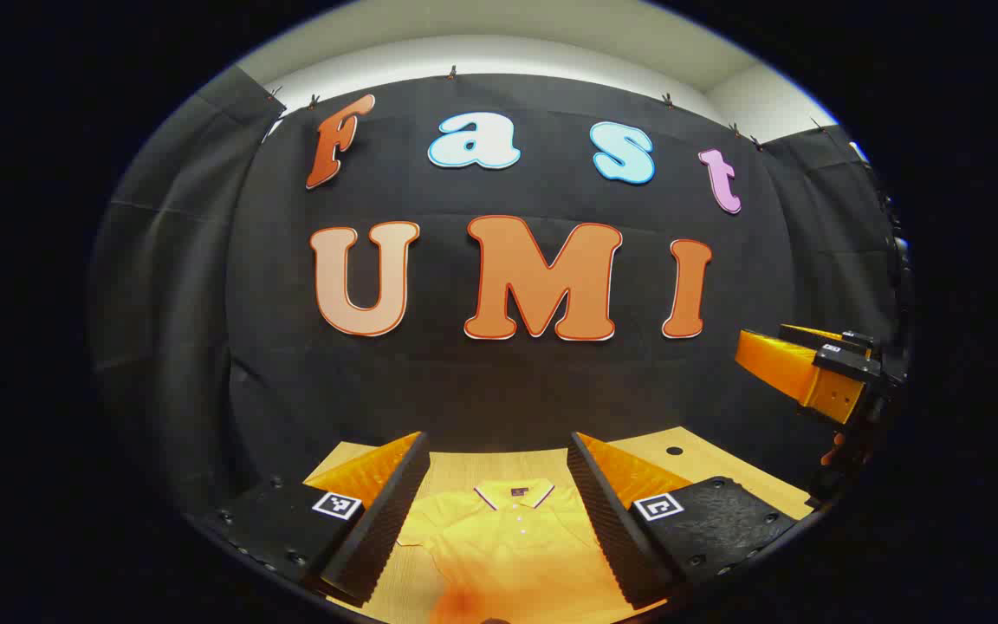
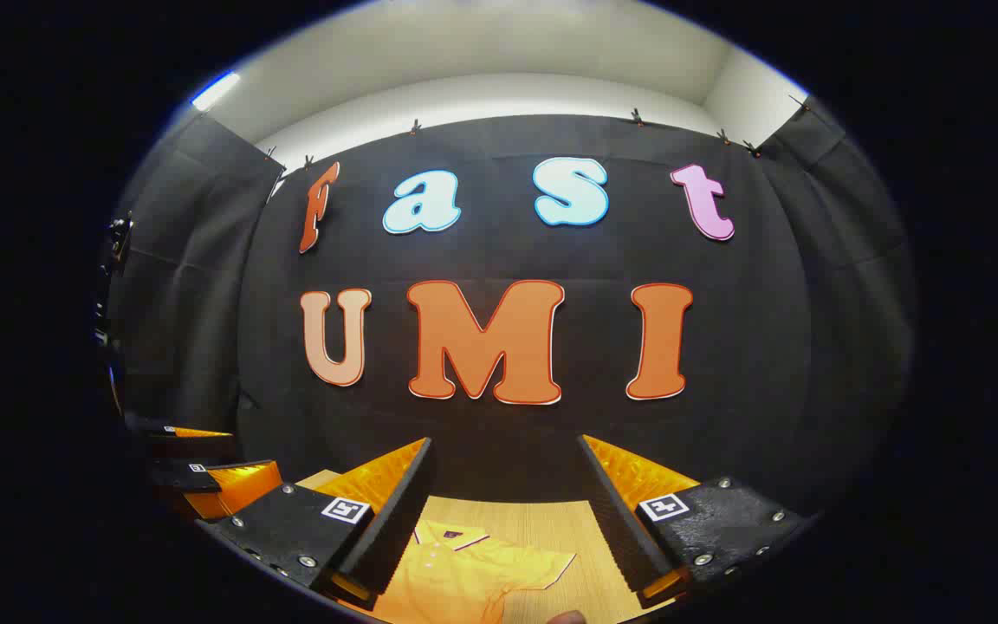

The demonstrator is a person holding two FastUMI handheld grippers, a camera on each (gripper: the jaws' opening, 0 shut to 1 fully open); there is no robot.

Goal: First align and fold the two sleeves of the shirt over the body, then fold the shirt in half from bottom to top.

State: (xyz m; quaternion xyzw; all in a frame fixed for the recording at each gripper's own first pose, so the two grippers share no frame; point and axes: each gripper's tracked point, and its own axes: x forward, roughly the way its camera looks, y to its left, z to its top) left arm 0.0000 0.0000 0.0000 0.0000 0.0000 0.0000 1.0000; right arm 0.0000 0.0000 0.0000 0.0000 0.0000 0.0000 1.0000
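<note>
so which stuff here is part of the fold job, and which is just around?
Job:
- yellow polo shirt, flat on the table
- left gripper, open
- right gripper, open

Just around:
- wooden table
- black cloth wall

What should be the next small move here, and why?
Probably lower both hand-held grippers toward the shirt's sleeves. The shirt lies flat on the table with its collar toward the wall, and one sleeve is spread out, not yet folded. The left hand-held gripper and the right hand-held gripper are open, holding nothing, above the shirt.
</note>
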